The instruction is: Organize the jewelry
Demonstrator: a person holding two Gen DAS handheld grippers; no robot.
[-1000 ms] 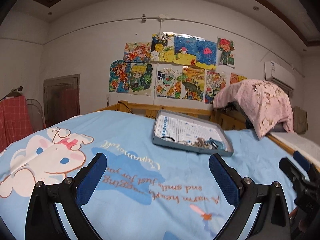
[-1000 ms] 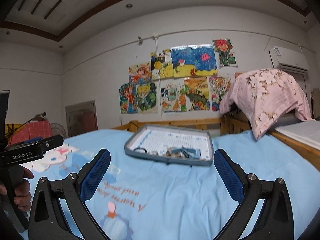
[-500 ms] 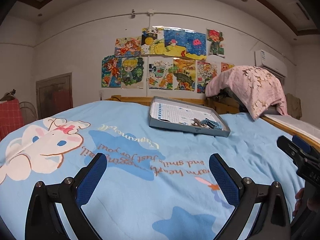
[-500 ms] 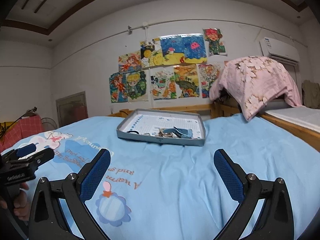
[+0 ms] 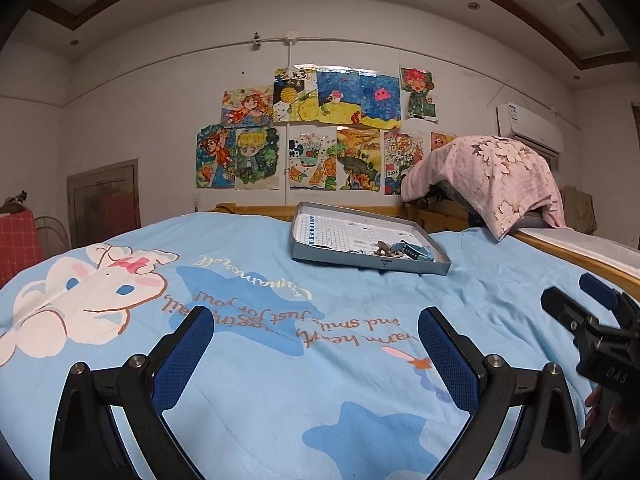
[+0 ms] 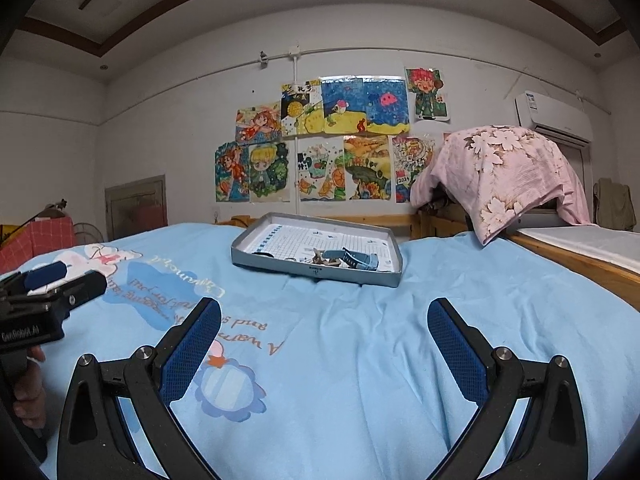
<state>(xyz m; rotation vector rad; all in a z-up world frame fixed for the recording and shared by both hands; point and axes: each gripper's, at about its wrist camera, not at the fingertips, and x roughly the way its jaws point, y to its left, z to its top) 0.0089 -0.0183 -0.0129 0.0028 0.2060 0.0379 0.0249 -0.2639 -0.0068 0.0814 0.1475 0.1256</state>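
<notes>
Plainly, both claws gape empty: the left gripper [image 5: 314, 344] and right gripper [image 6: 324, 336] hover over the soft, wrinkled bedspread [image 6: 400, 340], well short of the shallow grey tray [image 6: 394, 276]. Its small jewelry pile [image 6: 324, 261] (tangled with a blue strap [image 6: 354, 258]) could snag together if pinched carelessly.

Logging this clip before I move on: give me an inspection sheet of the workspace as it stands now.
Surface: blue cartoon bedsheet, wrinkled.
Job's things: grey tray on the sheet, holding a small jewelry pile and a blue strap near its front edge.
Clutter: pink floral blanket draped at the right of the bed.
Grippers: left gripper and right gripper open, empty, short of the tray.
Cables: white conduit on the wall.
Surroundings: drawings, air conditioner.
</notes>
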